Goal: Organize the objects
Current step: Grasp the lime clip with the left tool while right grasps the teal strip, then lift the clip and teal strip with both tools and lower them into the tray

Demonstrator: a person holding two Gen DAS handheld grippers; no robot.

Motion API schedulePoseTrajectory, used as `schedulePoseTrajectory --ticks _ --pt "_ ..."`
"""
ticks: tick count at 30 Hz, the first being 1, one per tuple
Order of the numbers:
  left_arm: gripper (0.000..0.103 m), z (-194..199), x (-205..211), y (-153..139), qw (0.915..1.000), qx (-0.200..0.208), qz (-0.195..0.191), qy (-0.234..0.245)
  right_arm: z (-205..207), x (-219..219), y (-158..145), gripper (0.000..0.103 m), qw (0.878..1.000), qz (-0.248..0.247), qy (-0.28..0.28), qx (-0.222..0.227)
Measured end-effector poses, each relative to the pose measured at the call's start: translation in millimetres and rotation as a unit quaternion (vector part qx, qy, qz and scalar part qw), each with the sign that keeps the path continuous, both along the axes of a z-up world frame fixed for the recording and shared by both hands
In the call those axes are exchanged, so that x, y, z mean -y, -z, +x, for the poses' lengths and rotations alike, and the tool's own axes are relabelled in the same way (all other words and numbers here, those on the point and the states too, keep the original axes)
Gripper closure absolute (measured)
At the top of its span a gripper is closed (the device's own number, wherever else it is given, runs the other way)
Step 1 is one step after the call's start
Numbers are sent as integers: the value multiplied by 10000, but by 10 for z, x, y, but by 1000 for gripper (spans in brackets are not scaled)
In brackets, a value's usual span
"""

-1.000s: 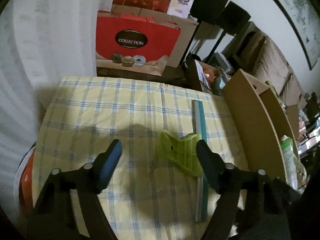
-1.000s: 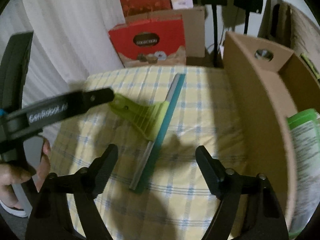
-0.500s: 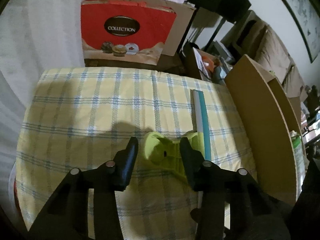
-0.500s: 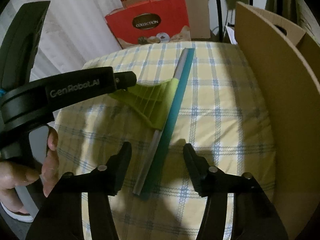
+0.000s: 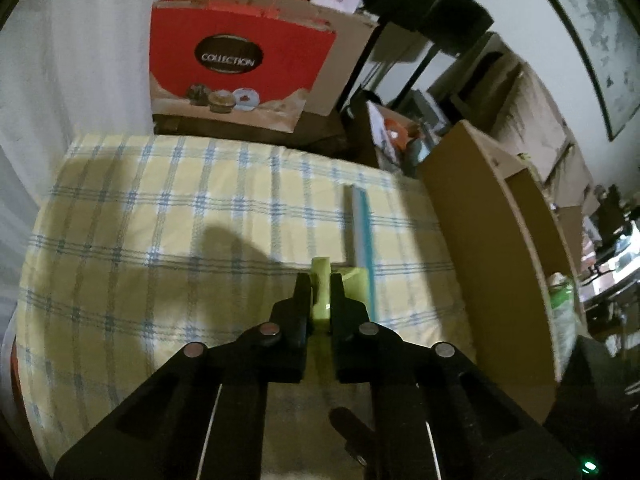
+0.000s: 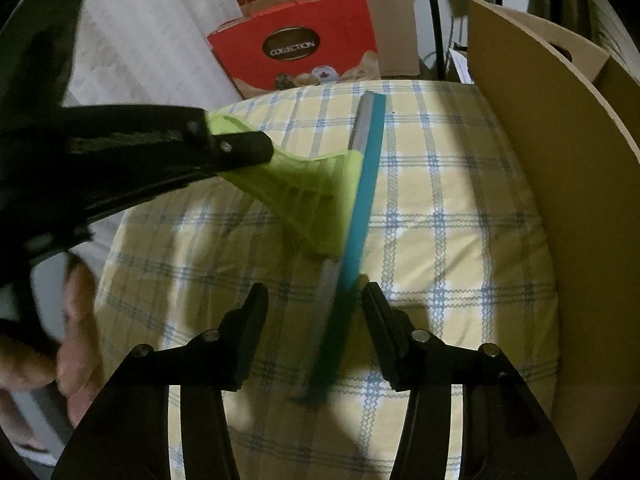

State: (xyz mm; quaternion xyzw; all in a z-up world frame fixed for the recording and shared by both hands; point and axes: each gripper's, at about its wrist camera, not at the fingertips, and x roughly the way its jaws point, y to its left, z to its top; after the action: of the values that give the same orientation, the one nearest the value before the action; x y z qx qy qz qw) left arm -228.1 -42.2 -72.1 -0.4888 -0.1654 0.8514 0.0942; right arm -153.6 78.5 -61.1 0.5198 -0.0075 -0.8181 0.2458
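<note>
Where the yellow-and-blue checked cloth (image 5: 168, 240) covers the worktop, a squeegee (image 6: 320, 204) is seen with a lime-green ribbed handle and a long blade edged in teal and grey. The green handle is pinched by the left gripper (image 5: 320, 280), whose jaws have just been closing and are now pressed against it from both sides. In the right wrist view the same gripper (image 6: 240, 148) is seen reaching in from the left, with a hand (image 6: 76, 320) wrapped around its grip; any lettering on its arm is too blurred to be read.

The near end of the blade lies between the fingers of the right gripper (image 6: 314, 292). Its jaws have just been closing too; one finger is close against the teal edge, but whether both pads press the blade cannot be told.

Beyond the far edge of the worktop a red paper bag (image 5: 240, 64) is stood, and the word "COLLECTION" is read in a dark oval on it, above pictured sweets. Behind it a cardboard box (image 5: 344, 64) is placed. A curved brown board organizer (image 5: 492, 248) stands just beside the cloth on the right.
</note>
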Motion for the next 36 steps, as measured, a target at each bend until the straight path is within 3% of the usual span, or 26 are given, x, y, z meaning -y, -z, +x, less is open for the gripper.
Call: schedulePoseTrajectory --ticks 3,9,19,28,36 --pt "95 53 -12 -98 9999 -36 96 2 -29 -79 7 72 9997 -186 80 157" --pt "95 178 5 -304 9991 -178 370 -84 0 -191 -116 80 9988 -443 144 145" --pt "95 183 -54 -743 9933 -368 1095 10 17 -398 -743 80 9987 -114 -65 -486" --pt "94 99 -696 -1268 9907 -699 1035 545 -71 -934 -1233 80 9974 -122 190 -686" --pt "94 6 -1351 -1329 9852 -657 1263 952 -162 -1634 -1400 80 9956 238 474 -774"
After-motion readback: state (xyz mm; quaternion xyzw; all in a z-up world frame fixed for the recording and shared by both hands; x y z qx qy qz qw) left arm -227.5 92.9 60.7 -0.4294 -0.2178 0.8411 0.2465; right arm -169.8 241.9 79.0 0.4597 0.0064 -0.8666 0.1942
